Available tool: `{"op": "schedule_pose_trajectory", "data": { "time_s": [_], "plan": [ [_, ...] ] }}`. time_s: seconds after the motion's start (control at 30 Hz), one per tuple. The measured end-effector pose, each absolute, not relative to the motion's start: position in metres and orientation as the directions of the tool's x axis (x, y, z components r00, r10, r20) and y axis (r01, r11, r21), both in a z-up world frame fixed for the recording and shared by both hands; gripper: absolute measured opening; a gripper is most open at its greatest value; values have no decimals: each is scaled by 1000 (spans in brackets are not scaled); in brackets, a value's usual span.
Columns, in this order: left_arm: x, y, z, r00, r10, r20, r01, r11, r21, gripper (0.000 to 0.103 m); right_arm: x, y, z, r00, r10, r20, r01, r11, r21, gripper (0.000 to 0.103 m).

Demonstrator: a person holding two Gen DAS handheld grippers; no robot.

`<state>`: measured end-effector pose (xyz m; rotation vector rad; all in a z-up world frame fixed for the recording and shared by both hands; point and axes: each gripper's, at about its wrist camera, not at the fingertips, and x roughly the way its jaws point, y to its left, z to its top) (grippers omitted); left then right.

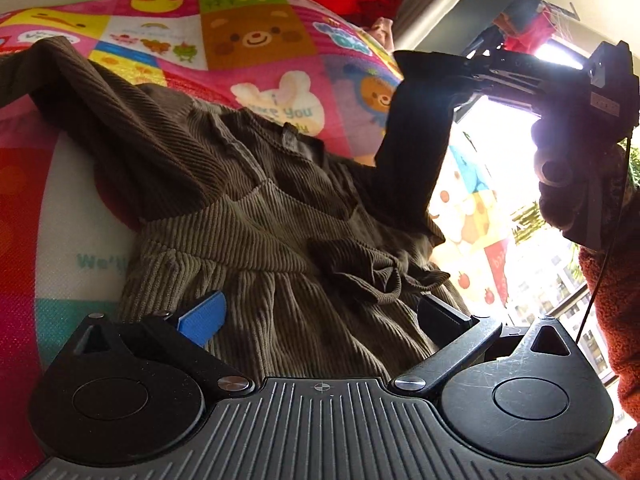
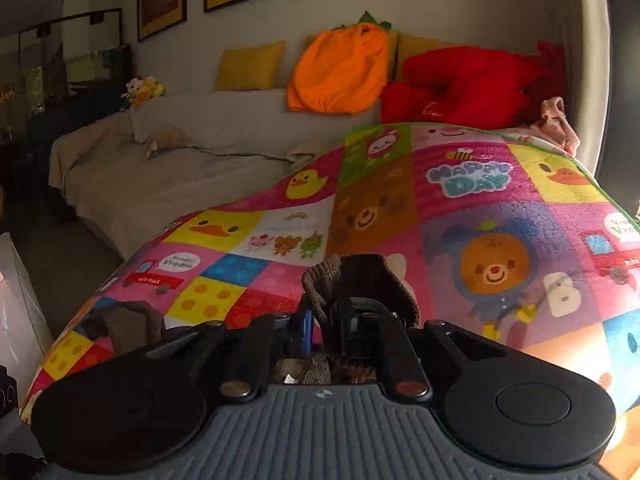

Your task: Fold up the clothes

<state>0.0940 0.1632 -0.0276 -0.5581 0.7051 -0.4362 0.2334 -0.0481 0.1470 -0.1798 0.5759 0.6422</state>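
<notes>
A brown-olive corduroy garment [image 1: 256, 216] lies spread on a colourful cartoon play mat [image 1: 256, 36]. My left gripper [image 1: 324, 314] is open and low over the garment's lower part, with its blue pad [image 1: 204, 316] and black finger [image 1: 444, 312] wide apart on the cloth. My right gripper [image 1: 404, 60] is raised at the upper right, and one dark sleeve [image 1: 408, 152] hangs from its tip. In the right wrist view the right gripper [image 2: 326, 320] is shut on a bunch of that corduroy sleeve [image 2: 360, 280], which sticks out past the fingers above the mat [image 2: 460, 208].
A beige-covered sofa [image 2: 180, 176] stands behind the mat, with an orange pumpkin cushion [image 2: 340, 72], a red plush [image 2: 460, 84] and yellow cushions [image 2: 250, 66]. A pink cloth [image 2: 556, 120] lies at the mat's far corner. A hand in a rust fleece sleeve [image 1: 616, 280] holds the right gripper before a bright window.
</notes>
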Motion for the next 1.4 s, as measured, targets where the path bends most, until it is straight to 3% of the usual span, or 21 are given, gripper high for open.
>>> {"op": "schedule_pose_trajectory", "data": {
  "time_s": [0.17,0.3,0.43,0.53,0.67,0.7,0.73,0.77,0.83,0.9,0.97,1.13,1.3,1.37,1.4],
  "plan": [
    [92,160,-27,691,-541,-479,192,776,-600,103,216,-25,150,612,548,-570,-672,741,-9,51],
    [94,170,-23,706,-538,-461,161,756,-635,103,203,-39,162,630,576,-520,-682,731,-17,61],
    [96,207,-7,805,-421,-418,43,744,-667,103,200,-63,151,650,569,-504,-653,757,13,64],
    [109,246,1,856,-266,-442,-138,708,-693,103,203,-81,130,652,548,-524,-618,785,53,64],
    [135,289,-8,848,-152,-508,-336,588,-736,102,205,-106,103,656,524,-544,-562,819,111,64],
    [141,295,-11,842,-128,-525,-370,570,-733,97,206,-113,97,656,520,-547,-547,827,131,64],
    [147,299,-14,835,-98,-541,-400,567,-720,79,206,-121,92,656,517,-550,-532,834,149,64],
    [153,302,-17,828,-66,-557,-429,566,-704,73,205,-128,89,659,514,-549,-520,839,161,64],
    [160,301,-18,823,-6,-568,-452,600,-661,42,203,-143,83,665,509,-546,-496,848,186,64],
    [157,294,-8,823,78,-562,-458,677,-576,22,199,-161,80,675,504,-539,-468,857,216,64],
    [151,276,15,852,128,-508,-417,753,-508,15,194,-181,78,688,495,-531,-437,866,241,64],
    [149,198,90,947,33,-320,-163,908,-387,14,180,-227,74,713,475,-516,-355,879,318,64],
    [169,92,108,923,-261,-285,160,930,-332,14,162,-257,70,740,465,-485,-301,875,379,64],
    [177,48,88,855,-398,-334,293,900,-322,24,157,-265,68,749,458,-480,-284,875,392,65],
    [182,28,75,807,-461,-370,357,879,-316,42,155,-268,67,752,454,-478,-279,876,393,65]
  ]
}}
